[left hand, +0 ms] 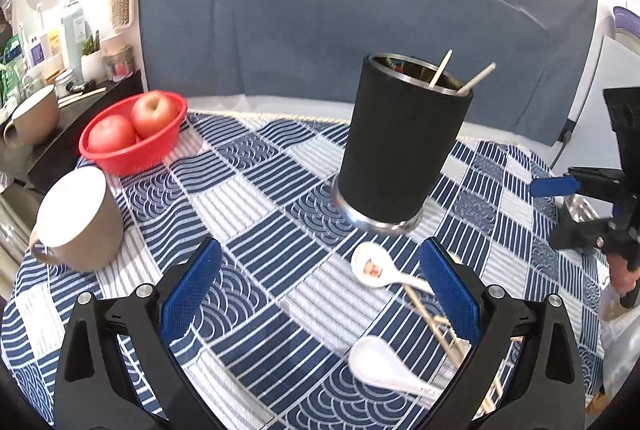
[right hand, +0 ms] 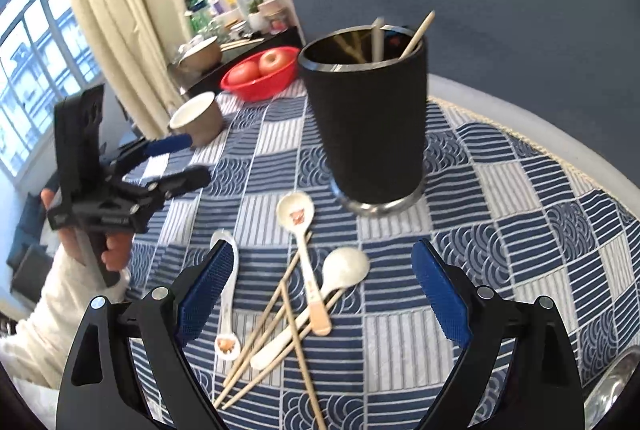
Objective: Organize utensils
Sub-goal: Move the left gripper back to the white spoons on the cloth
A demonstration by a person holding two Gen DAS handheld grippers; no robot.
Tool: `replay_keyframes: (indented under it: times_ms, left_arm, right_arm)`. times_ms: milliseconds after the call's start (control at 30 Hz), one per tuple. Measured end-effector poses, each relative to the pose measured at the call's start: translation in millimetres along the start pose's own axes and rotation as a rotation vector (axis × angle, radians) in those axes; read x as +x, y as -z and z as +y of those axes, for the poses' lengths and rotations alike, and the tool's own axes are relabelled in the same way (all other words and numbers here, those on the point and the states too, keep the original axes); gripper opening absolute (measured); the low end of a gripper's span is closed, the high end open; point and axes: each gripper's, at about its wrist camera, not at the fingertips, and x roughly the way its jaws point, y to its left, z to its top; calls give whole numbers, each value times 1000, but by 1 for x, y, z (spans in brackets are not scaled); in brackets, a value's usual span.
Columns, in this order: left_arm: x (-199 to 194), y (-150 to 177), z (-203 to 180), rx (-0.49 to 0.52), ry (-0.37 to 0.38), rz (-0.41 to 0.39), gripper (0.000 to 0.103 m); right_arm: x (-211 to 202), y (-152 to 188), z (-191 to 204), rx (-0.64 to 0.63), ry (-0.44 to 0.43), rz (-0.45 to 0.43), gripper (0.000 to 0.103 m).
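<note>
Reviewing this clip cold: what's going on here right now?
A person holds a two-finger gripper in each hand over a blue patterned tablecloth. Both the left gripper and the right gripper are open and empty. The black utensil holder already has a few chopsticks standing in it. Three spoons and several loose chopsticks lie on the cloth in front of it, not yet picked up.

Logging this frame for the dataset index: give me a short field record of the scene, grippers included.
surface: round table with blue-and-white patterned cloth
holder: black utensil cup, upright, two chopsticks already inside
loose utensils: three ceramic spoons and several chopsticks lying crossed on the cloth
other items: red bowl with two apples, beige mug
left hand-held gripper: open, empty
right hand-held gripper: open, empty, above the loose pile
</note>
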Motion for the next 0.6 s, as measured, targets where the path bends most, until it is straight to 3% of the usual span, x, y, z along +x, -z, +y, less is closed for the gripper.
replay_keyframes:
  times_ms: [333,600]
  left_arm:
    - [7,35,7,12,-1,78,97]
    - [10,51,7,64,108,106,97]
  right_arm:
    - [20,46,20,-52,17,39,86]
    - [37,71,35,-75,31,64,86]
